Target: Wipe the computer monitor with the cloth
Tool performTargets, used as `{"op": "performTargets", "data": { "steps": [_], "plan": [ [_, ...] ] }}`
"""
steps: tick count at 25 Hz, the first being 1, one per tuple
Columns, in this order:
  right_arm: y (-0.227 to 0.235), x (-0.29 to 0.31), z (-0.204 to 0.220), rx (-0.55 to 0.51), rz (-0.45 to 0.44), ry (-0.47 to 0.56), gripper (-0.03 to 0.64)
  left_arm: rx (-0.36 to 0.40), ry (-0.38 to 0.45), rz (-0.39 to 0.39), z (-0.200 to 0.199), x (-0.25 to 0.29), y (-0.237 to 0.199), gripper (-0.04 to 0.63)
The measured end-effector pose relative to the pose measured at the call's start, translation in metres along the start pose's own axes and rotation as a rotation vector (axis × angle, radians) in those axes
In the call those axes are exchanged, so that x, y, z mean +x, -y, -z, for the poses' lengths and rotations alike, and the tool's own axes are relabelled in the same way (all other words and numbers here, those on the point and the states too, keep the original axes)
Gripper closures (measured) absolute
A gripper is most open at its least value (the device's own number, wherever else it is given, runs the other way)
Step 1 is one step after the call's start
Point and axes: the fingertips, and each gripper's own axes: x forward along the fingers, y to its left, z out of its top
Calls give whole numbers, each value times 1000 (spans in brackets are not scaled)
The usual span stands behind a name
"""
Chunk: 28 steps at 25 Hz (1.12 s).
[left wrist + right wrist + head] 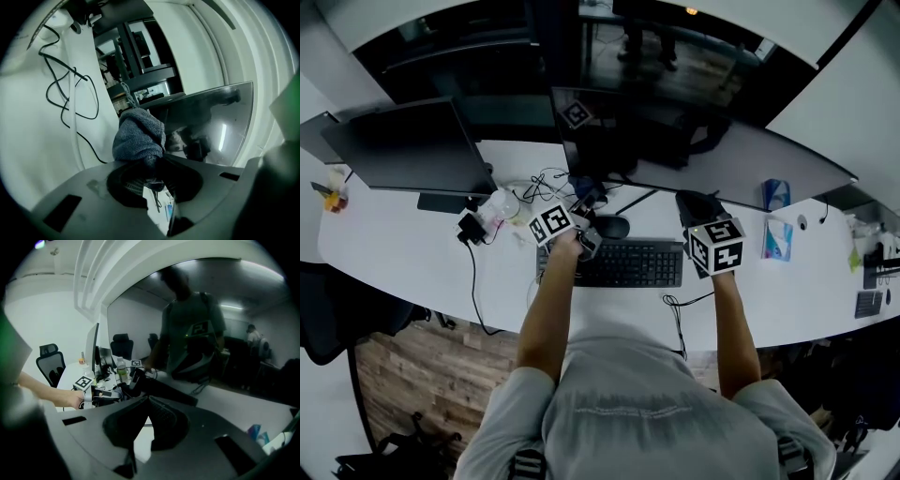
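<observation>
The grey cloth (139, 136) is bunched into a ball and pinched by its lower end between the jaws of the left gripper (152, 171), which are clamped on it. In the left gripper view the computer monitor (213, 119) lies at 3 o'clock of the cloth, its dark glossy screen catching a ceiling light. Whether cloth and screen touch cannot be told. Black cables (70, 93) loop over the white desk (28, 140) at 10 o'clock of the cloth.

From the head view the left gripper (581, 234) sits over the top left corner of the black keyboard (623, 263), with a black mouse (612, 227) just beside it at 3 o'clock. The monitor (675, 141) stands at 12 o'clock of the keyboard. The right gripper (698, 202) hovers at 2 o'clock of the keyboard, near the monitor's lower edge.

In the right gripper view that gripper's (145, 401) jaws meet at the tips with nothing between them. The screen (234, 357) fills the view from 12 to 3 o'clock and mirrors the person standing. The left gripper's marker cube (83, 382) shows at 9 o'clock.

A second monitor (412, 145) stands at 10 o'clock on the desk (412, 258), and two blue packets (776, 216) lie at 3 o'clock of the right gripper.
</observation>
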Motion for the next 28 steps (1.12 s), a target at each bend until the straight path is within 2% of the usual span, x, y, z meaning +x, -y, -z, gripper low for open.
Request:
{"op": "performTargets", "data": {
  "steps": [8,28],
  "plan": [
    [21,-25,17,20,30,0,614,-25,-23,26,29,17,15,522],
    [120,-119,66,75,129,24,614,26,-114,35,123,77,67,522]
  ]
}}
